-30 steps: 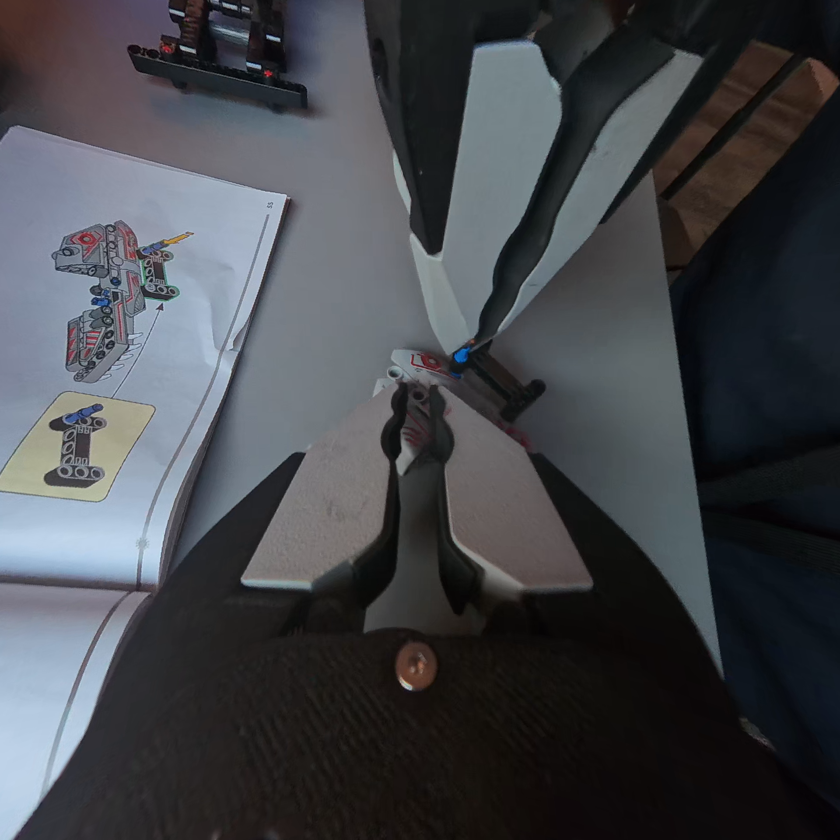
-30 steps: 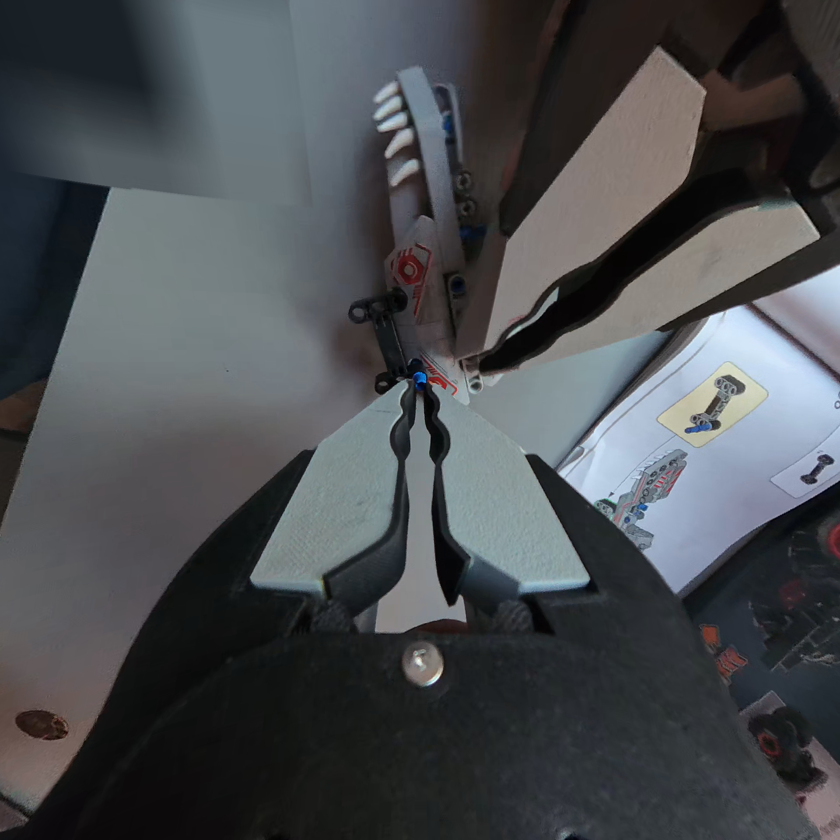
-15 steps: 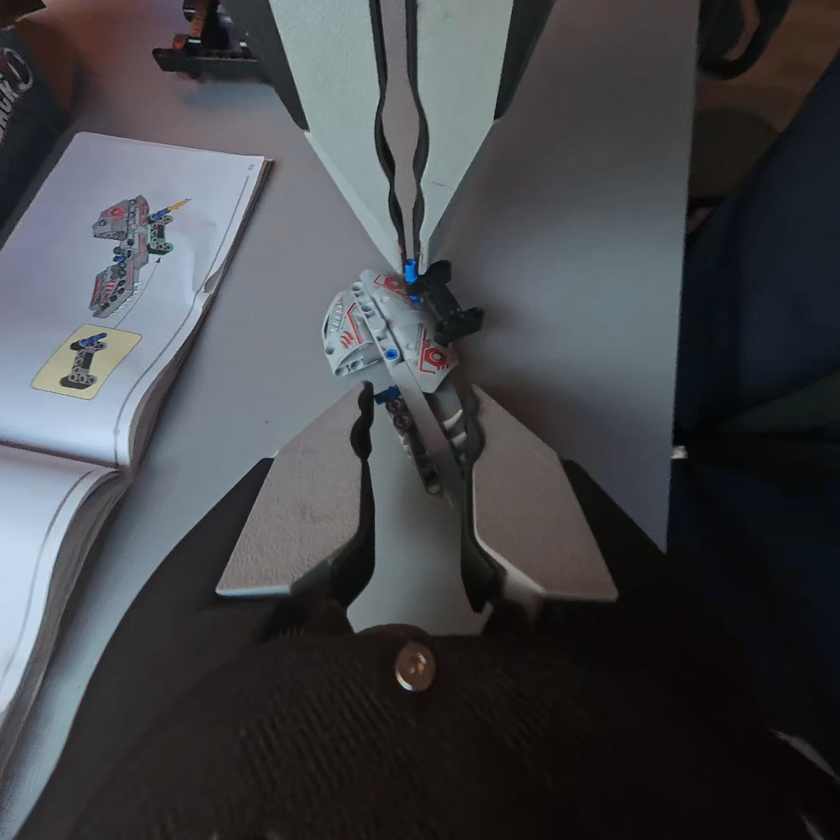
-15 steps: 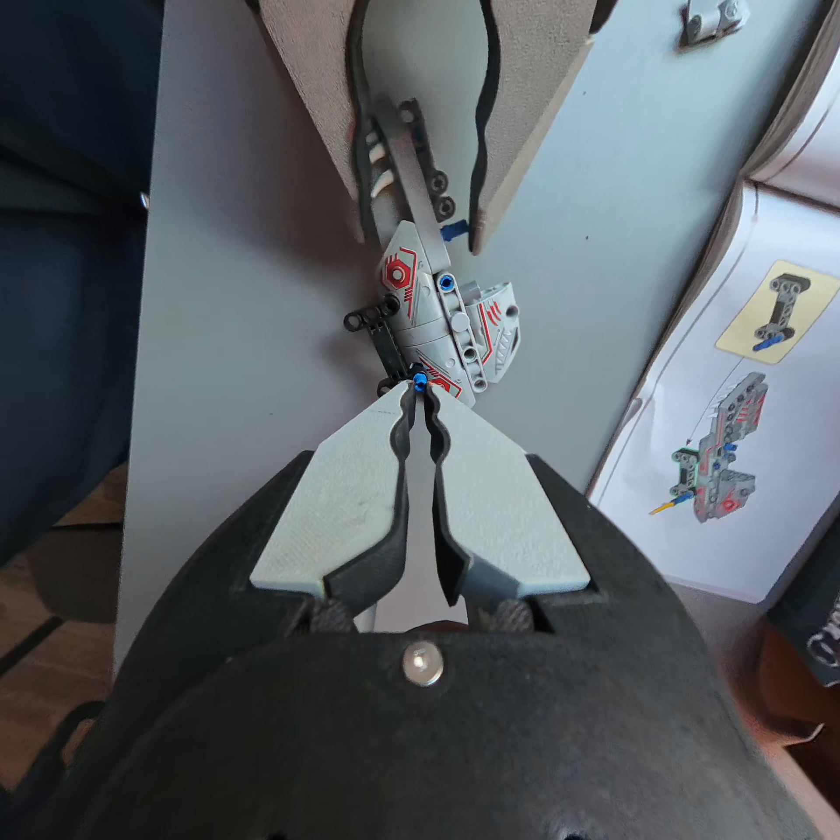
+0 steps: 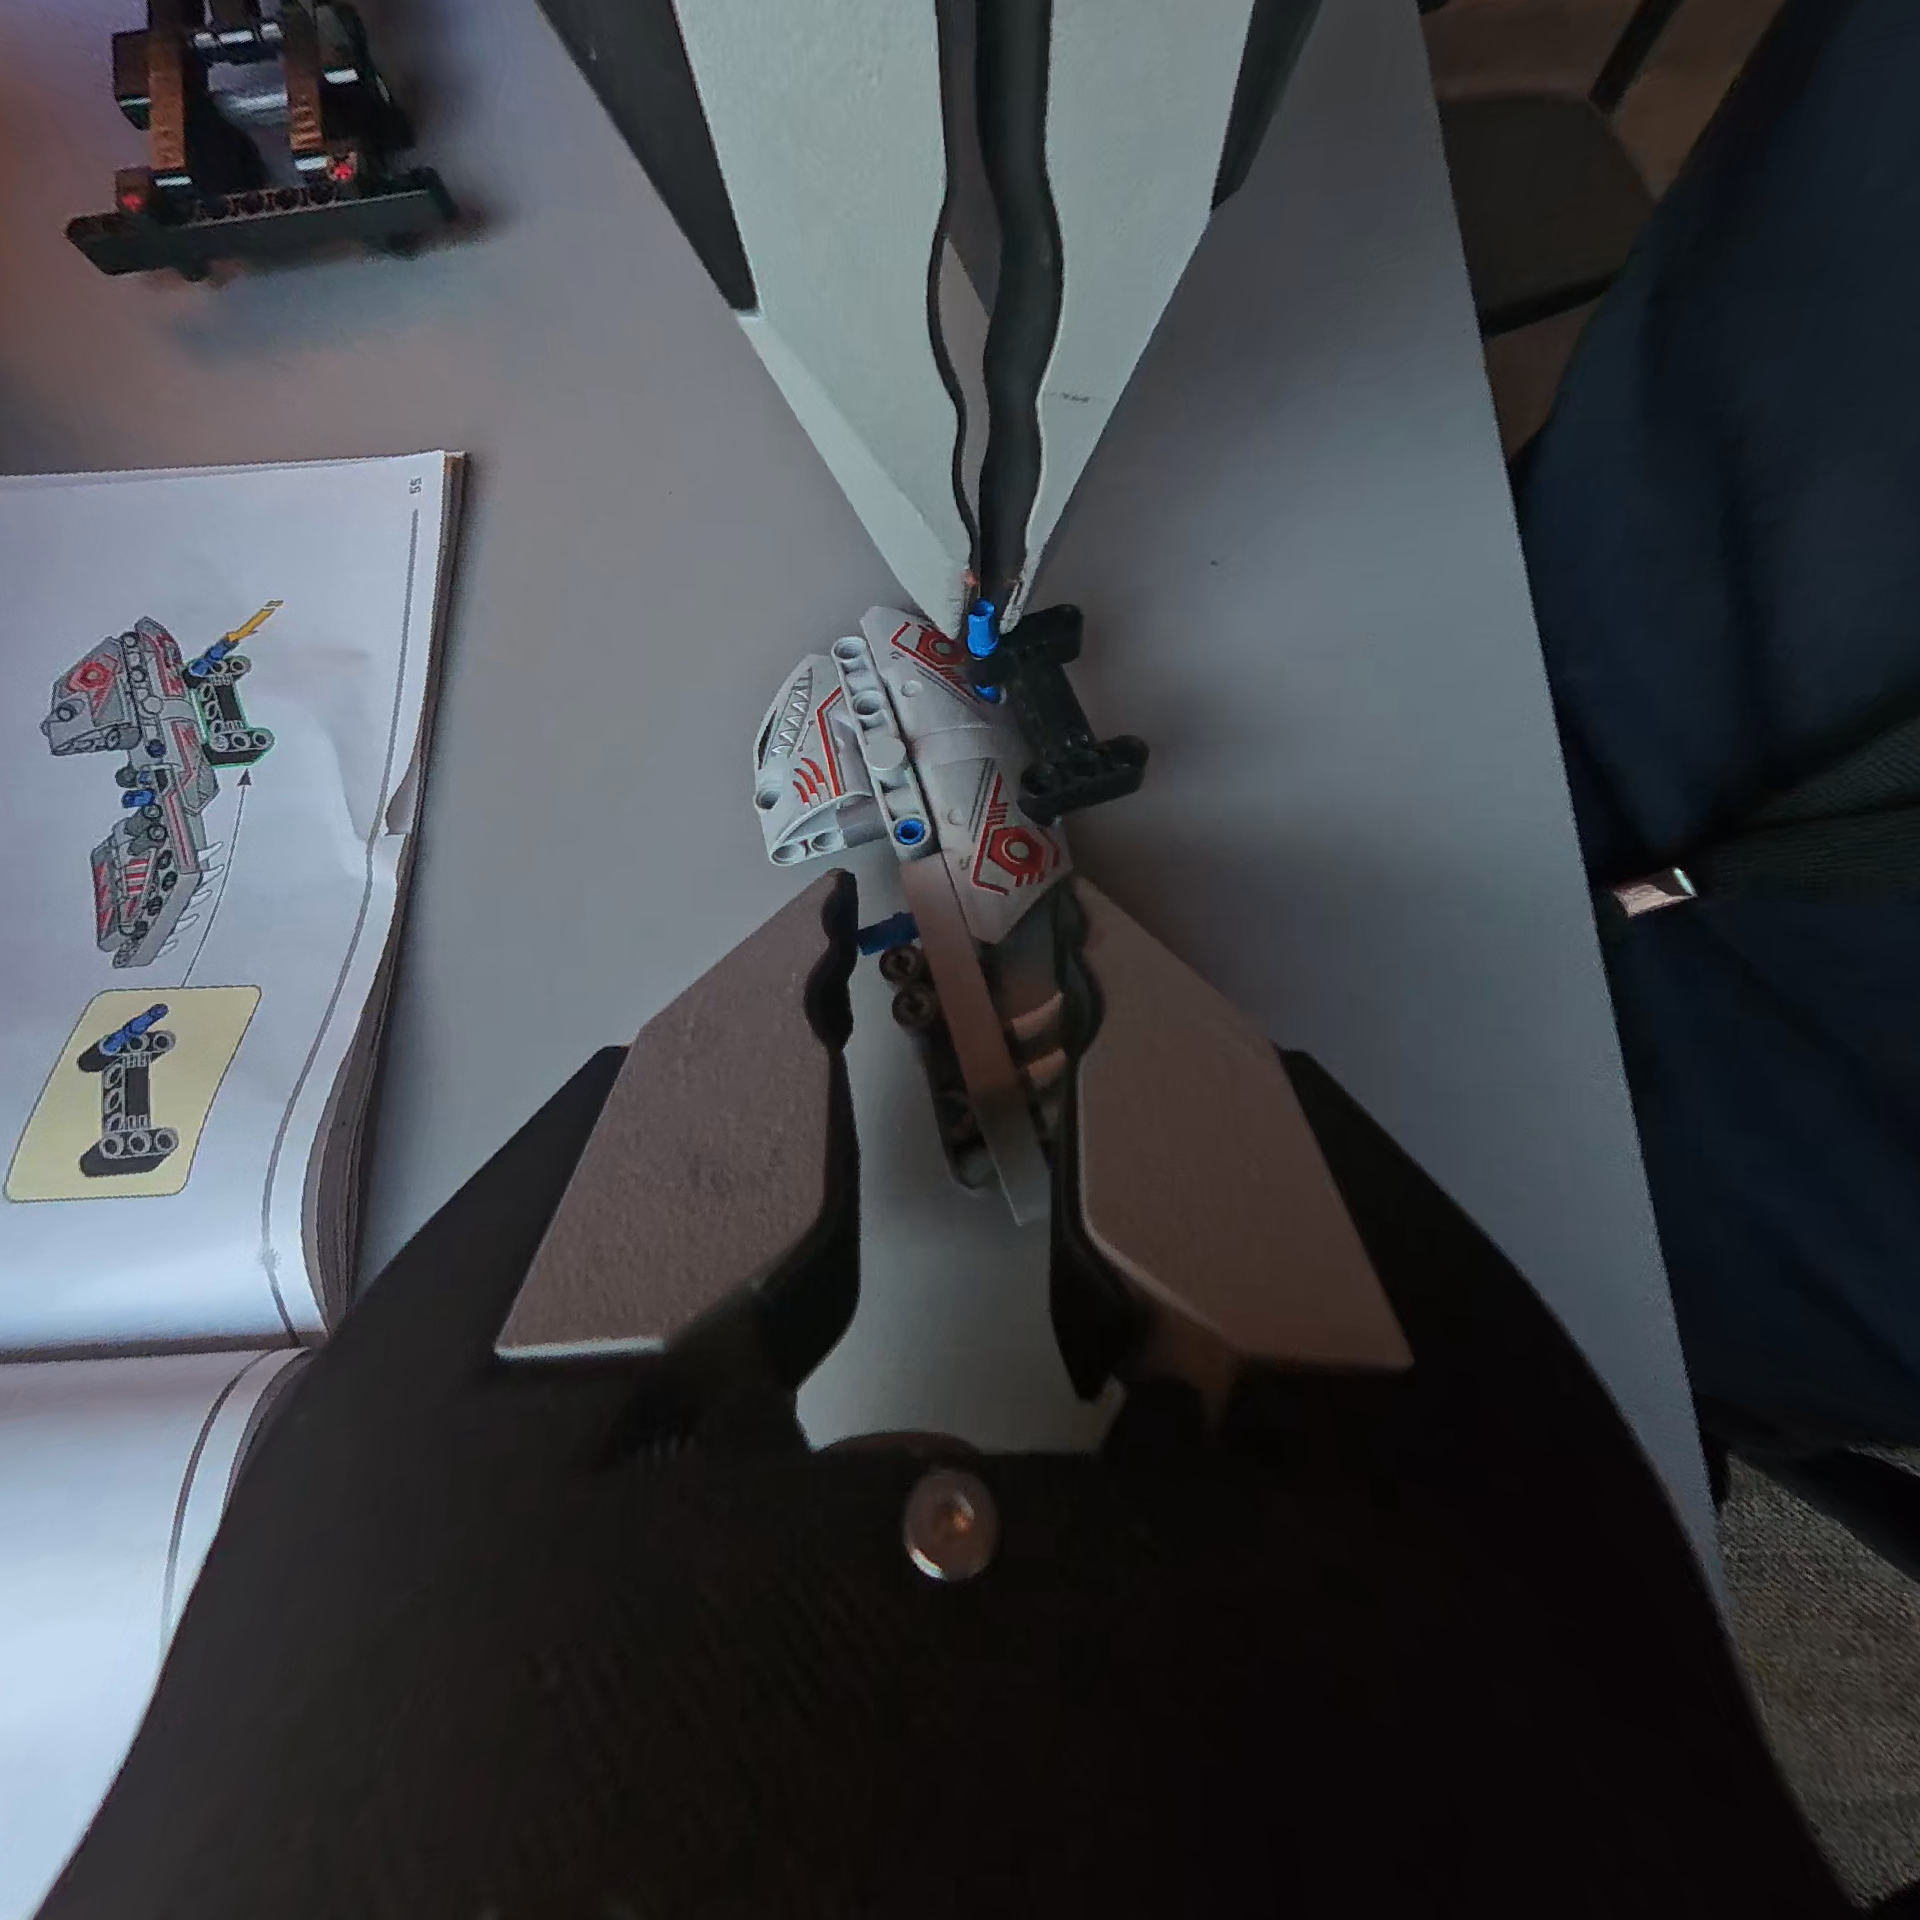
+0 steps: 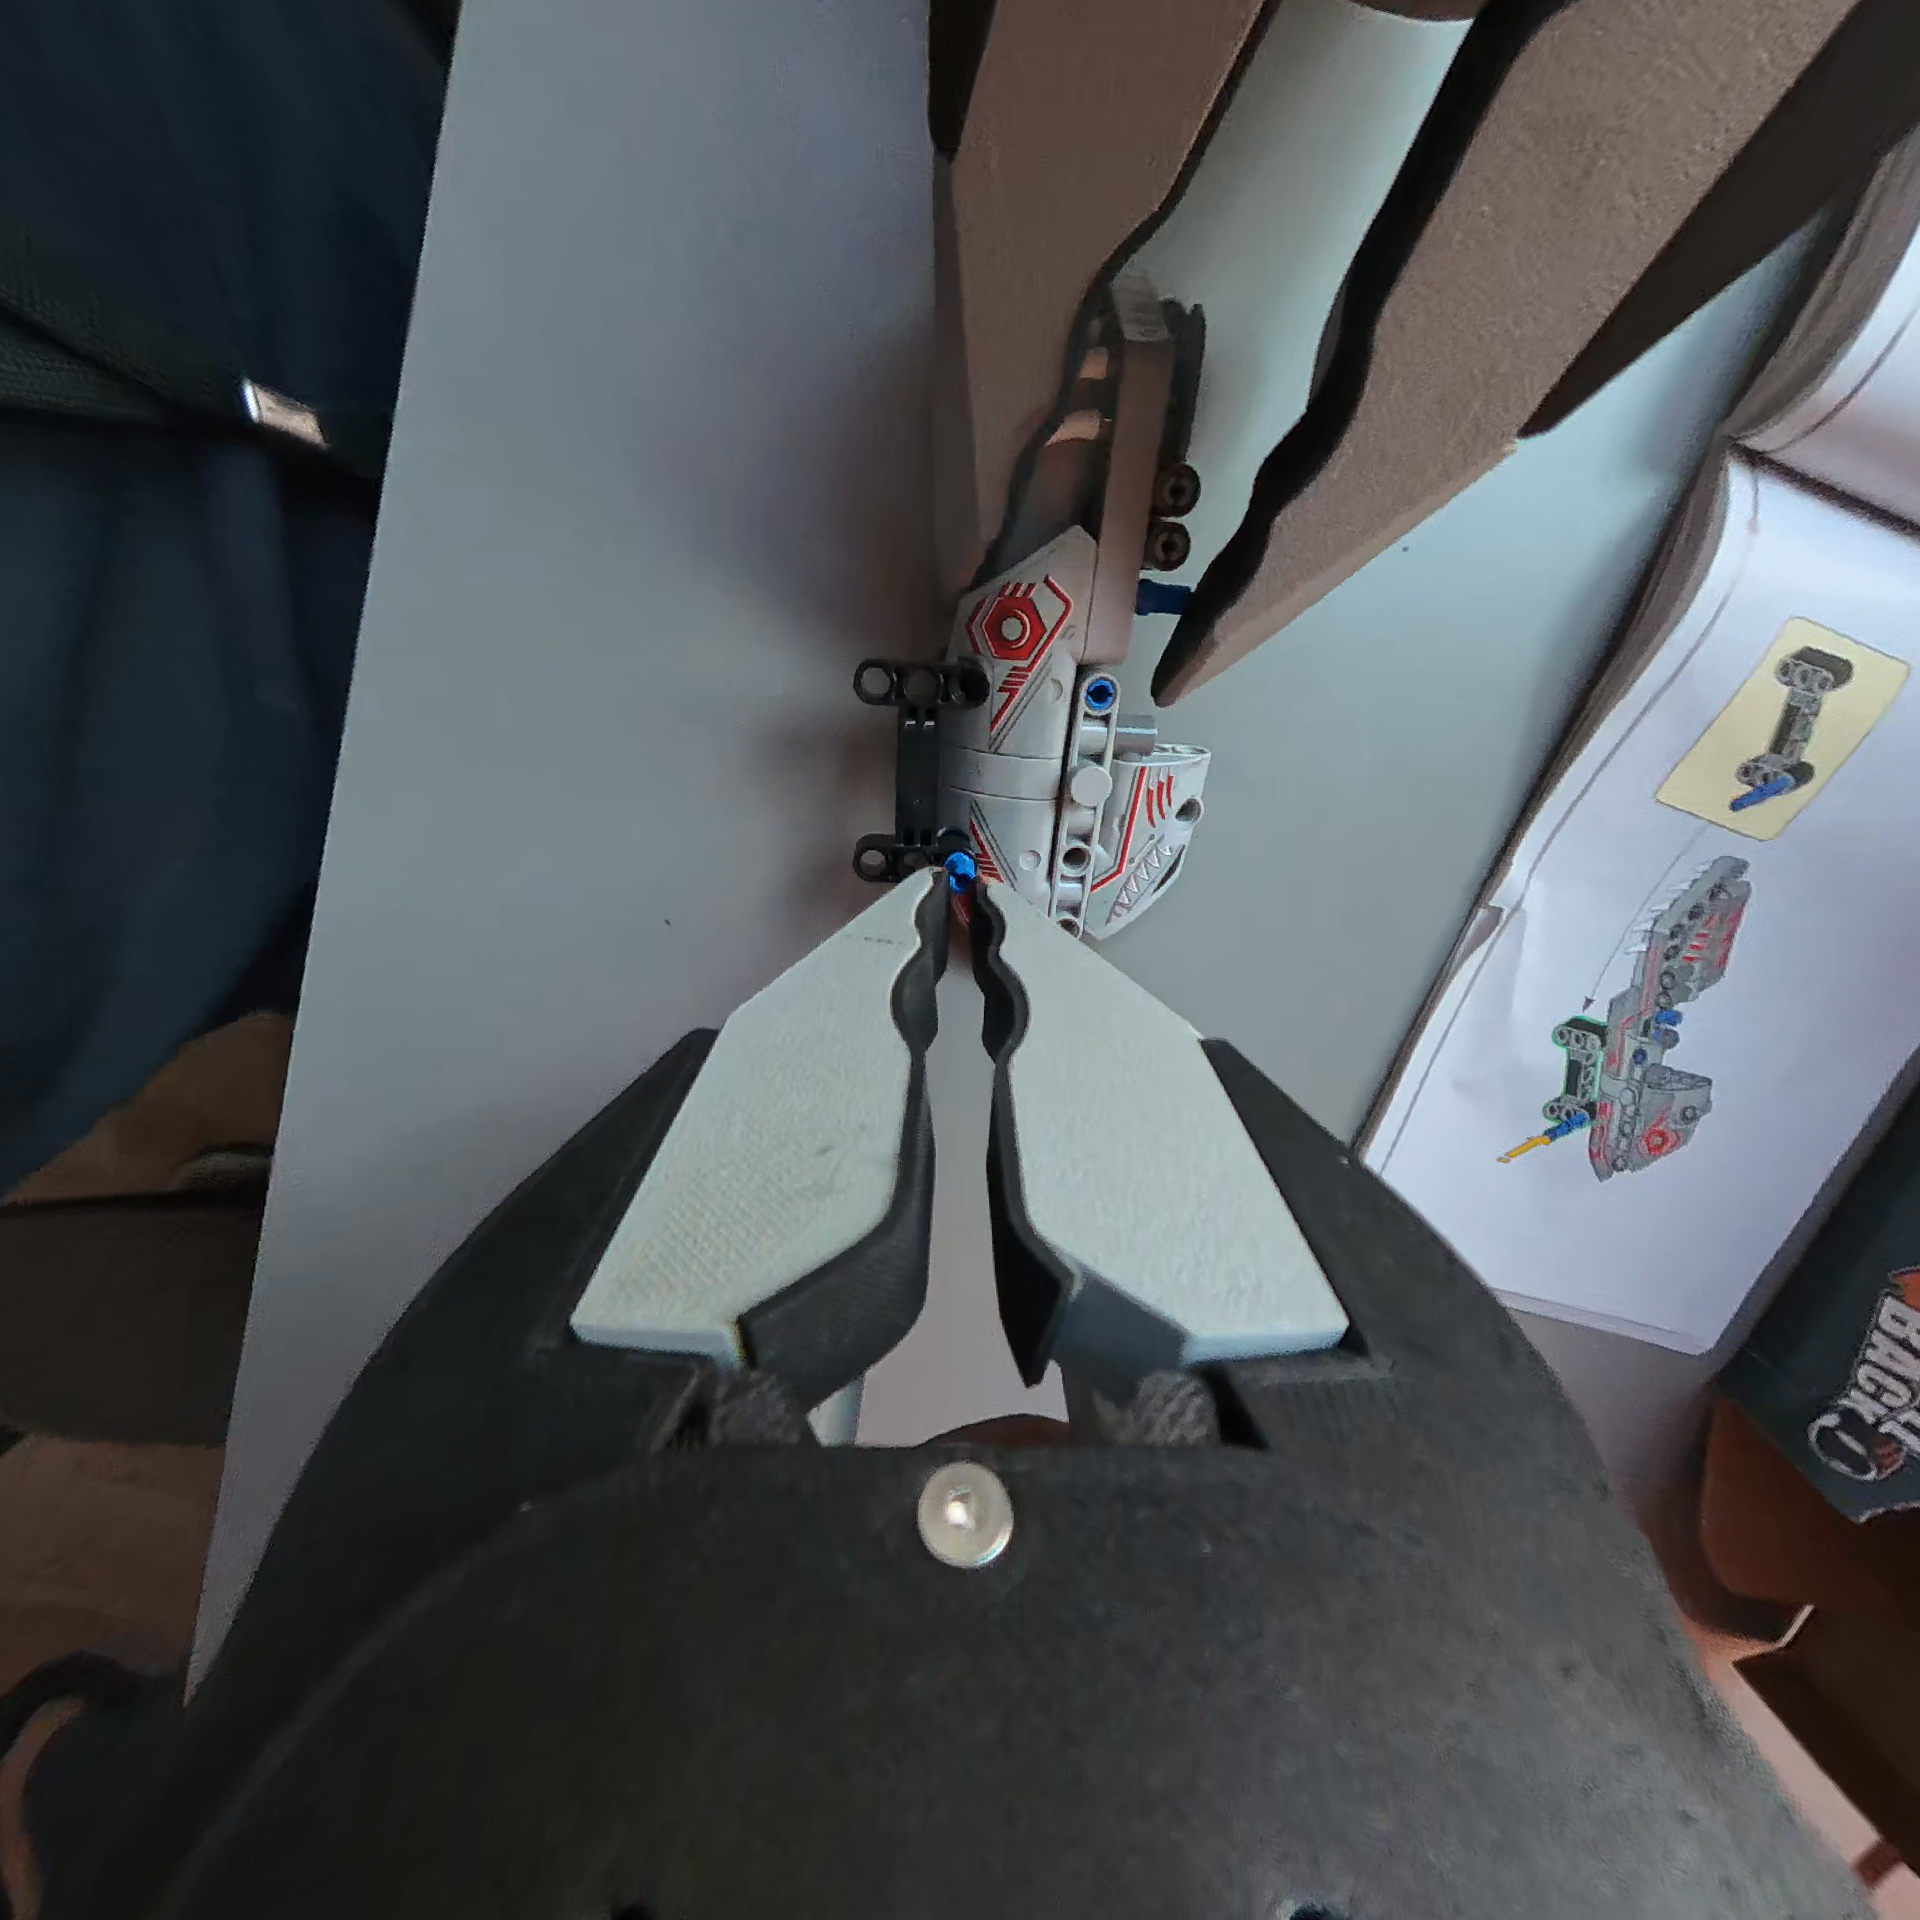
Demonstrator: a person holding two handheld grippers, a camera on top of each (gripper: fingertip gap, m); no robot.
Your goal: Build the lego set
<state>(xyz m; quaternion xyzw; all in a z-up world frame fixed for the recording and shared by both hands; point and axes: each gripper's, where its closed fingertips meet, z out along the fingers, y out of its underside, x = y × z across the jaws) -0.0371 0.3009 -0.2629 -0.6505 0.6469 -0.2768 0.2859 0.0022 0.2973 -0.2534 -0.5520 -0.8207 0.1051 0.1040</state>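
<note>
The grey lego jaw piece with red markings and white teeth hangs between both grippers over the grey table. My left gripper is shut on its long toothed tail, one finger against a blue side pin, the other against the teeth. My right gripper comes from the far side. In the right wrist view the right gripper is pinched on a blue pin at the corner of the black H-shaped beam on the jaw piece. The left gripper shows above.
An open instruction booklet lies left of the grippers, also in the right wrist view. A black lego chassis stands at the far left. The table edge and a person's dark clothing are on the right.
A second ago my left gripper was shut narrowly near the piece's head; it now holds the tail with a wider gap. The right gripper has kept its pinch on the blue pin.
</note>
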